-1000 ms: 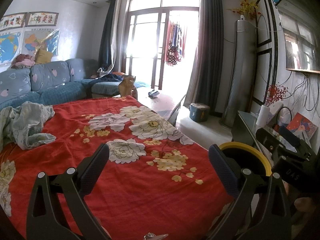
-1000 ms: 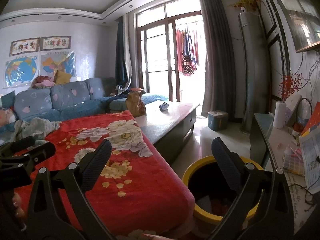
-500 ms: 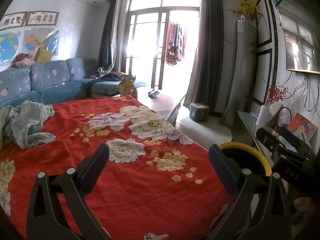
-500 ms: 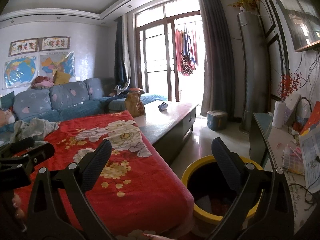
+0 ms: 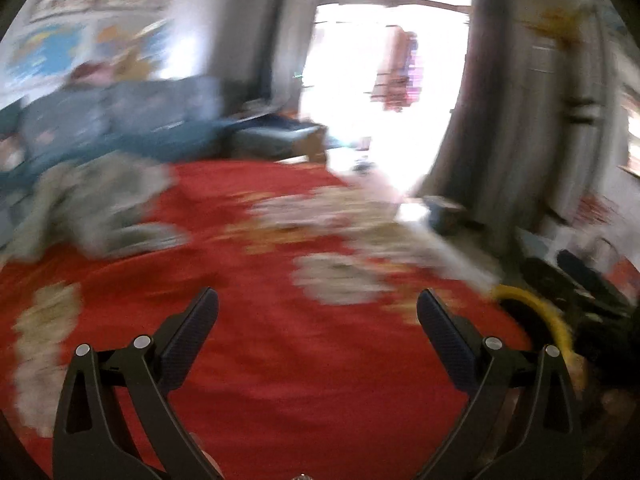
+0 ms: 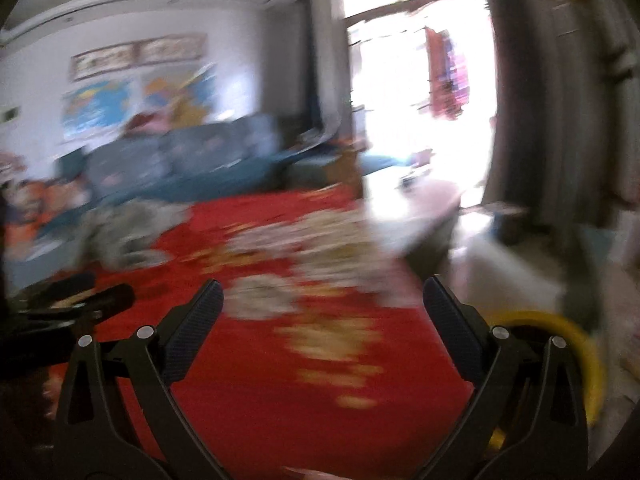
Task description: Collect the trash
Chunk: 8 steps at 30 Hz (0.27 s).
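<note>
Both views heavily motion-blurred. Left gripper [image 5: 318, 312] spread wide, empty, over the red floral bedspread [image 5: 280, 360]. Right gripper [image 6: 322, 304] also spread wide and empty, above the same bedspread. Yellow-rimmed trash bin [image 6: 576, 344] sits just off the bedspread's right edge. No trash discernible on the bedspread; blur may hide it. Grey crumpled cloth [image 5: 100, 208] lies at the bedspread's far left. Likely search phase: next move needs locating a piece before reaching.
</note>
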Motion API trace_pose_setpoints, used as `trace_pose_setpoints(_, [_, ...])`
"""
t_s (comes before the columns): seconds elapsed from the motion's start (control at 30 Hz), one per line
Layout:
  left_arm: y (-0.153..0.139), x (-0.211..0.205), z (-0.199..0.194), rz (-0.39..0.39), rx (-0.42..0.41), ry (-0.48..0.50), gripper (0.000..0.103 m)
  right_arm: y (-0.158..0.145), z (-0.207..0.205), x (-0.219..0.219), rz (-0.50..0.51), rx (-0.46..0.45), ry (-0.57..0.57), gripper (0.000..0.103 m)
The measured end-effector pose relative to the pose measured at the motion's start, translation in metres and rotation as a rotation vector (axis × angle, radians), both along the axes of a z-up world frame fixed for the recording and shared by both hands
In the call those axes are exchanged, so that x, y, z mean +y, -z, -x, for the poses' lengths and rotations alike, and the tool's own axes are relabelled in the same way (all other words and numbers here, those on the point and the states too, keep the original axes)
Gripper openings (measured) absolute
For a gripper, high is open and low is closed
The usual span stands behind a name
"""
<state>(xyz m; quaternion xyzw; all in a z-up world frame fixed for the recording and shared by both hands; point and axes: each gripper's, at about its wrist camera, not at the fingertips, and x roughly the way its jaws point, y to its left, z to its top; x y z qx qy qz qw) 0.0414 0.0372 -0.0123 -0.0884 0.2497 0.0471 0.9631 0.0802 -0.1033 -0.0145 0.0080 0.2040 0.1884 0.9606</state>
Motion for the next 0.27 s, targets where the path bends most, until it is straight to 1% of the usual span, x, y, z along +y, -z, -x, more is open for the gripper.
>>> trace_pose_setpoints(0.03, [0.004,0.027,0.002,0.004,0.025,-0.077,0.097,0.001,-0.007,0.023,0.016,0.032,-0.056,0.092])
trace_pose_setpoints(0.07, [0.010,0.064,0.005,0.000,0.064,-0.190,0.097,0.004,-0.017,0.062,0.030,0.088,-0.148,0.092])
trace_pose_setpoints(0.1, [0.014,0.091,0.007,-0.004,0.094,-0.263,0.097,0.007,-0.023,0.091,0.040,0.123,-0.202,0.092])
trace_pose_setpoints(0.13, [0.022,0.121,0.010,-0.021,0.139,-0.356,0.097,0.014,-0.030,0.135,0.058,0.171,-0.282,0.092])
trace_pose_setpoints(0.17, [0.027,0.142,0.012,-0.036,0.175,-0.419,0.097,0.019,-0.033,0.166,0.084,0.200,-0.329,0.092])
trace_pose_setpoints(0.2, [0.036,0.173,0.015,-0.039,0.220,-0.495,0.097,0.027,-0.035,0.203,0.122,0.227,-0.376,0.092])
trace_pose_setpoints(0.23, [0.043,0.197,0.017,-0.028,0.253,-0.544,0.097,0.035,-0.036,0.237,0.151,0.256,-0.431,0.092])
trace_pose_setpoints(0.27, [0.051,0.218,0.018,-0.015,0.294,-0.585,0.096,0.046,-0.037,0.283,0.202,0.299,-0.498,0.092])
